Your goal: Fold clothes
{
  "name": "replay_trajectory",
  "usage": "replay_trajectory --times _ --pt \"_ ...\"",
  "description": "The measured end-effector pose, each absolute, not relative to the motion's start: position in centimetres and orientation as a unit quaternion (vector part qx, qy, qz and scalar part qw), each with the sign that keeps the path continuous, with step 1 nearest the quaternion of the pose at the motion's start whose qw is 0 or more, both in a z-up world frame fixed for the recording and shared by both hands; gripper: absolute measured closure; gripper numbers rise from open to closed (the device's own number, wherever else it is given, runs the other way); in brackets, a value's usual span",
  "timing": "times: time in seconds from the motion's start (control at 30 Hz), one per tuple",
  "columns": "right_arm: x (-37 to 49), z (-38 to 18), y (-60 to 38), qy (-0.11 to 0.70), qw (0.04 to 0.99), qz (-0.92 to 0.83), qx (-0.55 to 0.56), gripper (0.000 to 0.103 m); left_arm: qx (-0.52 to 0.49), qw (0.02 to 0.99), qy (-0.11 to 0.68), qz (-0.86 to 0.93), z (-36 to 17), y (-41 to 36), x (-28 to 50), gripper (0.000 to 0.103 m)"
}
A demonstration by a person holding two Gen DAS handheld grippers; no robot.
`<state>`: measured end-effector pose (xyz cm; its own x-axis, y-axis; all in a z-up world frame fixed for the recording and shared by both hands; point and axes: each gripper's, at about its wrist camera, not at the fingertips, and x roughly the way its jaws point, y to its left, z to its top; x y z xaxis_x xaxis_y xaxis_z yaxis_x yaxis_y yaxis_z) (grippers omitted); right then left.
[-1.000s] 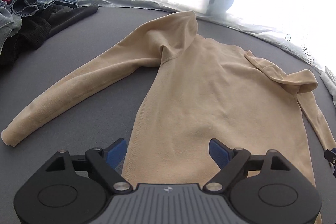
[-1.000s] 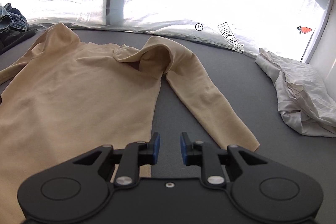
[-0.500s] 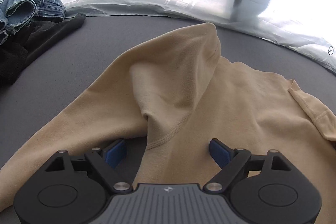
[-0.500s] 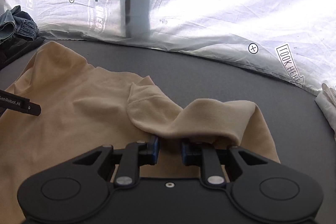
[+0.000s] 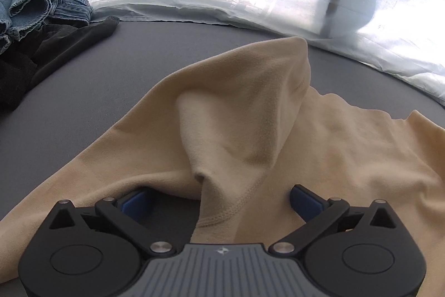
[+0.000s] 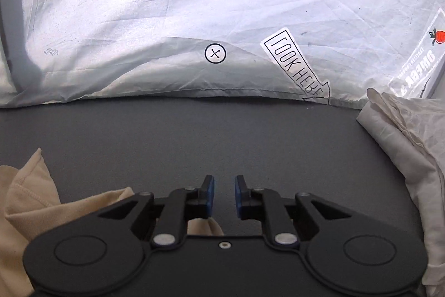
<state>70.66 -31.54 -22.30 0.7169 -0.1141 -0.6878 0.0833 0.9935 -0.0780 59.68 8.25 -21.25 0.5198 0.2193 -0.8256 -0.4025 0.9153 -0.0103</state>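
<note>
A beige long-sleeved sweater (image 5: 236, 130) lies spread on the grey table (image 5: 97, 91), its shoulder bunched into a raised fold. My left gripper (image 5: 221, 202) sits low over the armpit seam; its jaws are opening wide, with the fold between the blue pads (image 5: 136, 203) and neither pad pressing it. In the right wrist view only a corner of the sweater (image 6: 27, 199) shows at lower left, partly under the gripper body. My right gripper (image 6: 224, 191) hovers over bare table (image 6: 194, 135), jaws narrowly apart with nothing between the pads.
A pile of blue jeans (image 5: 41, 4) and a black garment (image 5: 55, 46) lies at the far left. A crumpled white cloth (image 6: 403, 144) fills the right side. A white printed sheet (image 6: 194, 4) hangs along the table's far edge.
My left gripper moved from the hem up to the armpit fold and spread wider. My right gripper travelled past the sleeve and shoulder onto bare table, leaving the sweater at lower left.
</note>
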Motion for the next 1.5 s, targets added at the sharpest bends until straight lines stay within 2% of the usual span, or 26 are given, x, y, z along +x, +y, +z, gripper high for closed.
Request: replay_trajectory --times 0.23,0.5,0.67,0.77,0.87,0.97,1.0,1.03,1.13,1.3,1.5 --pt "59.8 -20.7 -35.9 0.391 0.917 -0.086 -0.003 0.065 -0.125 0.858 0.465 0.178 -20.1 8.2 57.4 0.000" --pt "48.0 -20.9 -33.7 0.403 0.913 -0.036 -0.045 0.059 -0.119 0.860 0.474 0.147 -18.2 5.5 51.1 0.000" --pt "46.0 -22.1 -32.2 0.404 0.904 -0.026 -0.136 0.060 -0.115 0.851 0.498 0.123 -18.8 3.2 46.2 0.000" --pt "45.9 -22.2 -33.6 0.407 0.907 -0.028 -0.101 0.060 -0.110 0.840 0.521 0.105 -19.8 2.1 44.0 0.000" --pt "45.8 -22.3 -34.3 0.404 0.910 -0.013 -0.094 0.060 -0.055 0.844 0.525 0.099 -20.5 0.8 43.2 0.000" --pt "45.8 -22.3 -35.4 0.406 0.912 0.000 -0.058 0.064 -0.053 0.844 0.524 0.100 -20.5 0.8 43.4 0.000" --pt "45.9 -22.2 -36.1 0.409 0.912 0.005 -0.023 0.071 -0.056 0.844 0.524 0.102 -20.5 0.9 43.5 0.000" --pt "45.9 -22.3 -36.7 0.408 0.913 -0.005 0.000 0.086 -0.059 0.843 0.525 0.104 -20.5 1.0 43.6 0.000" --pt "45.9 -22.1 -37.5 0.409 0.912 -0.011 0.015 0.100 -0.060 0.842 0.525 0.106 -20.5 1.0 43.8 0.000" --pt "44.8 -18.6 -38.6 0.360 0.928 0.007 0.093 0.101 -0.059 0.843 0.524 0.105 -20.6 0.9 43.8 0.000" --pt "42.9 -13.8 -44.7 0.214 0.905 0.010 0.368 0.102 -0.059 0.844 0.523 0.105 -20.6 0.9 43.9 0.000"
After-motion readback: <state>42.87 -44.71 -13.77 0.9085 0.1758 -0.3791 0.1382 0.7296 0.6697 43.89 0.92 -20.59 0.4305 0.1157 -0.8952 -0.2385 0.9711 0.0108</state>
